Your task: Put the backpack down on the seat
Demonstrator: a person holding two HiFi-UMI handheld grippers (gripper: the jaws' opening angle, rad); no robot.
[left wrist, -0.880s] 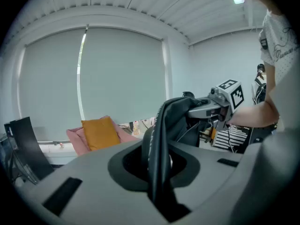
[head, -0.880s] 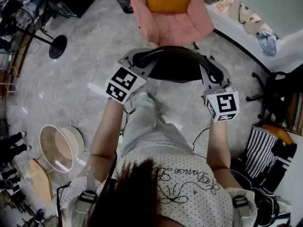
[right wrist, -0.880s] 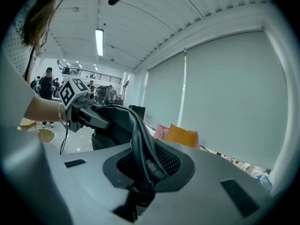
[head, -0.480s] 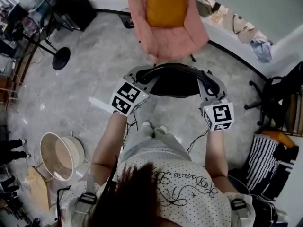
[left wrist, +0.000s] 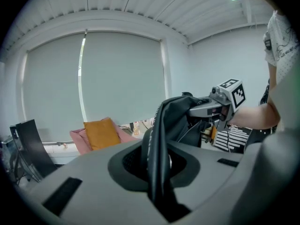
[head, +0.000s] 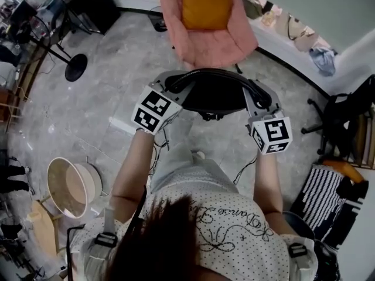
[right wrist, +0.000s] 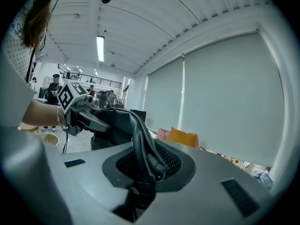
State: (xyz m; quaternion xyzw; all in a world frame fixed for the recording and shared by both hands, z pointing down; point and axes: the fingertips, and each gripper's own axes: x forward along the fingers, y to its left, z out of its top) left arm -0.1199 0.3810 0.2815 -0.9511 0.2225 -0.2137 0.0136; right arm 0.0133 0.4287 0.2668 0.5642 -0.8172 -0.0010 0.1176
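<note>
**Backpack aloft, just short of the chair**

Both grippers are on it! The left gripper (head: pixel 174 85) has its fingers pinched narrow on a black shoulder strap (left wrist: pixel 157 135). The right gripper (head: pixel 256 96) is clamped just as tight on a second black strap (right wrist: pixel 140 139). The black fabric backpack (head: pixel 214 92) hangs between them above the grey stone floor (head: pixel 117 69), on the near side of the pink upholstered armchair (head: pixel 220 43). An orange square cushion (head: pixel 205 4) leans against the chair's far backrest.

The person stands a step nearer the pink armchair (head: pixel 214 40), which now shows larger in the head view. The backpack (head: pixel 214 95), carried between the left tongs (head: pixel 174 82) and right tongs (head: pixel 258 93), has come forward with that step.
</note>
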